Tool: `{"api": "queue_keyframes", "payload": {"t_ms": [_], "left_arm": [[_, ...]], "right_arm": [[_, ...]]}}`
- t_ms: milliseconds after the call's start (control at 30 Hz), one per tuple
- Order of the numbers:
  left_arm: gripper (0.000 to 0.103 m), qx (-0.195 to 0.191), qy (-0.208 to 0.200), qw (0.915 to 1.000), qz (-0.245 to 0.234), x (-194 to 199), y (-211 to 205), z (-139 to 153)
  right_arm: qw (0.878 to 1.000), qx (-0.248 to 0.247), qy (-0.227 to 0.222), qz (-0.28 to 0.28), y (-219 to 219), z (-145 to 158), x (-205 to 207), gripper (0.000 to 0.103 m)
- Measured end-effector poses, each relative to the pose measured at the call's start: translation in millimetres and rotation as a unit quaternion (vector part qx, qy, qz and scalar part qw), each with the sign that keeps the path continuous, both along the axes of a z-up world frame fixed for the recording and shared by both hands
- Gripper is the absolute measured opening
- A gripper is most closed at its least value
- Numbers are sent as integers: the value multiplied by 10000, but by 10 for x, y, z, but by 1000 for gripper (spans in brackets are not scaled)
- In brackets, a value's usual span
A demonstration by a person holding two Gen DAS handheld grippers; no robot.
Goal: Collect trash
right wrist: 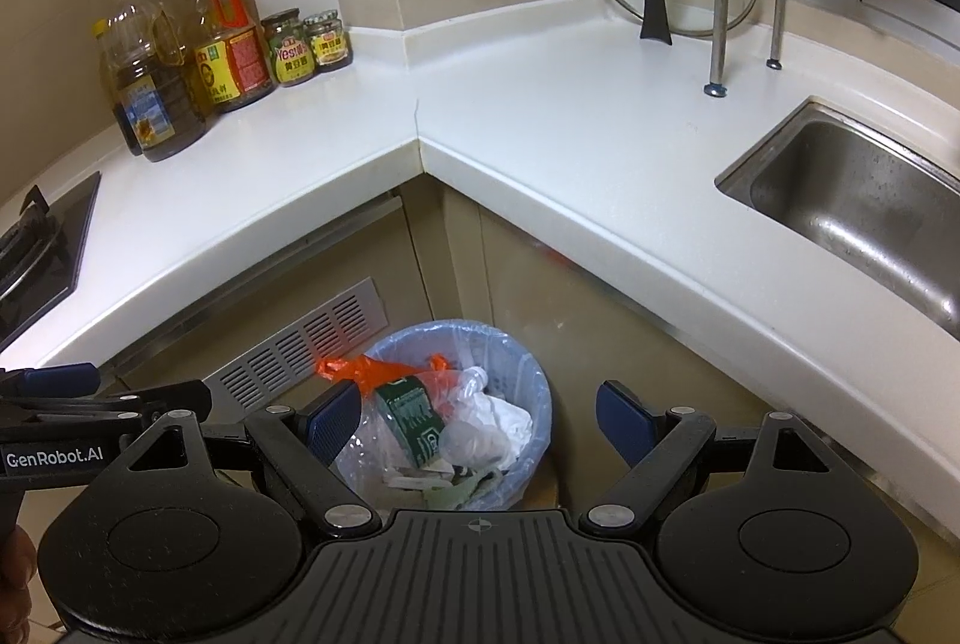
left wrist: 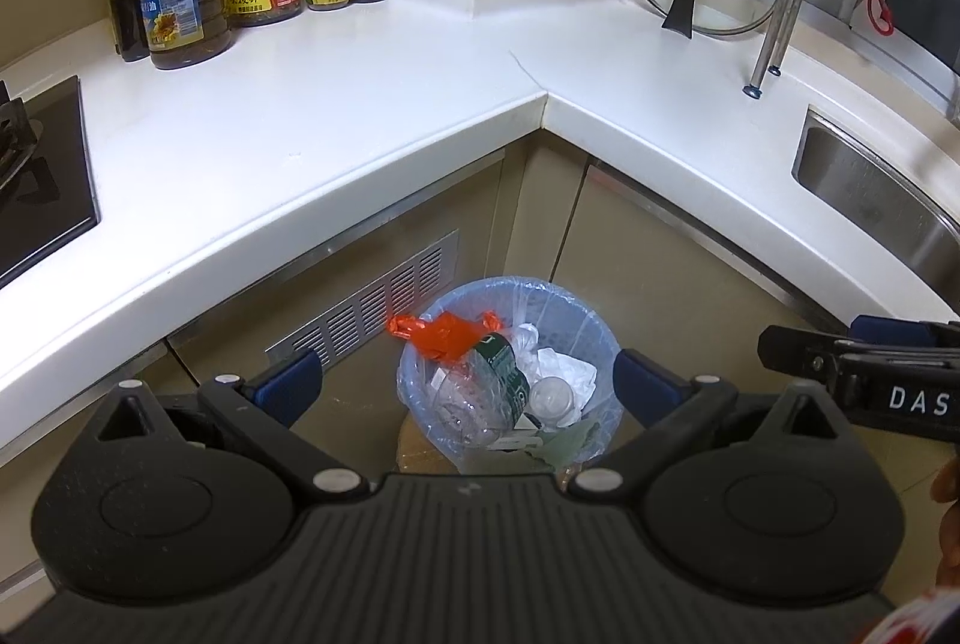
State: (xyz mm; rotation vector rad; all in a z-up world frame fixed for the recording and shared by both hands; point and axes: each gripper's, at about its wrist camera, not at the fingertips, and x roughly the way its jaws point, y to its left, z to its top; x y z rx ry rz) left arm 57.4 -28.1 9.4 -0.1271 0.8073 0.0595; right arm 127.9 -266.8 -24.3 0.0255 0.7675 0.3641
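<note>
Looking from the left wrist view, the left gripper (left wrist: 468,374) hangs above the trash bin (left wrist: 591,329), its blue pads wide apart with nothing between them. The bin sits on the floor below the white counter (left wrist: 360,104) corner, and holds a clear bottle (left wrist: 480,398), white tissue (left wrist: 564,368) and an orange bag (left wrist: 444,335). From the right wrist view, the right gripper (right wrist: 480,422) is also spread wide and empty above the same bin (right wrist: 528,374), with the sink (right wrist: 852,206) up to its right.
</note>
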Motion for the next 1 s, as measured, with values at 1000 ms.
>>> {"api": "queue_keyframes", "payload": {"t_ms": [1000], "left_arm": [[102, 29, -2, 10000, -31, -30, -5, 1]], "right_arm": [[10000, 15, -22, 22, -10, 23, -16, 85]]}}
